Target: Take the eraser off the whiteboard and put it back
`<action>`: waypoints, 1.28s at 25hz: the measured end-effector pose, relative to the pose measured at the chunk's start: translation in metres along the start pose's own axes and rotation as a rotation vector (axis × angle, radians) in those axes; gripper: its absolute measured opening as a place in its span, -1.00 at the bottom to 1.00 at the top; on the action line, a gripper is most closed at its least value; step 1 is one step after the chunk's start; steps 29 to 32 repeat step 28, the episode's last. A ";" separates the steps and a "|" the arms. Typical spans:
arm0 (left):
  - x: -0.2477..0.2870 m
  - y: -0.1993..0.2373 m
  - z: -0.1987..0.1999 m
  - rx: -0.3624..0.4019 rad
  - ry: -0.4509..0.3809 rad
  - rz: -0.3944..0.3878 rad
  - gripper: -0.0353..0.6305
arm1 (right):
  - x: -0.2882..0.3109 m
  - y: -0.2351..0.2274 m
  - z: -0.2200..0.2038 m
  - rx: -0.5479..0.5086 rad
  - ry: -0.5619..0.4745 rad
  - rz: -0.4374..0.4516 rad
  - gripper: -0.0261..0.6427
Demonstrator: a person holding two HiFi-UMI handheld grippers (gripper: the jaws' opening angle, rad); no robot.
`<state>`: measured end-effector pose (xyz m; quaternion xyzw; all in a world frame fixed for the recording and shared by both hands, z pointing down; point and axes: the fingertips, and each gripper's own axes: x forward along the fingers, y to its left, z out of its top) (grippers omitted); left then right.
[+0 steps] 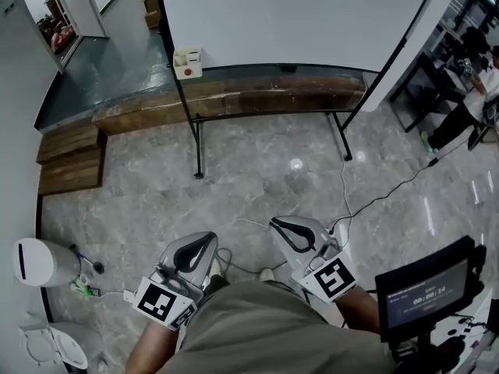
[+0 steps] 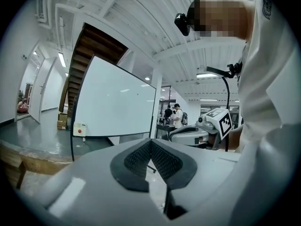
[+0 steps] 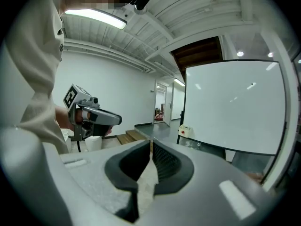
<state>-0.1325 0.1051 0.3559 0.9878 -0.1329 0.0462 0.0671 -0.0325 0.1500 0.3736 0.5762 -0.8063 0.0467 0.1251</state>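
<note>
The whiteboard (image 1: 296, 18) stands on a black wheeled frame ahead of me. The eraser (image 1: 187, 62), a small white box with a red dot, sticks to its lower left corner; it also shows in the left gripper view (image 2: 80, 129) and the right gripper view (image 3: 185, 131). Both grippers are held low, close to my body and well short of the board. My left gripper (image 1: 206, 240) is shut with its pads (image 2: 141, 157) meeting tip to tip and nothing between them. My right gripper (image 1: 281, 225) is likewise shut and empty, its pads (image 3: 162, 161) touching at the tips.
A wooden platform (image 1: 234, 100) and steps (image 1: 70, 158) run under and left of the board. A white bin (image 1: 43, 262) stands at the left, with cables (image 1: 374, 201) across the marble floor. A screen on a stand (image 1: 429, 291) is at my right. A person (image 1: 468, 107) stands at the far right.
</note>
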 end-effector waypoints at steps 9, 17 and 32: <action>0.009 -0.033 -0.020 -0.013 0.020 0.033 -0.88 | -0.020 -0.001 -0.016 -0.048 -0.016 0.042 -0.89; 0.006 -0.031 -0.035 -0.016 0.019 0.032 -0.88 | -0.017 0.004 -0.026 -0.053 -0.006 0.041 -0.90; 0.010 -0.004 -0.019 -0.008 0.025 -0.004 -0.88 | 0.003 0.001 -0.007 -0.049 0.001 0.012 -0.90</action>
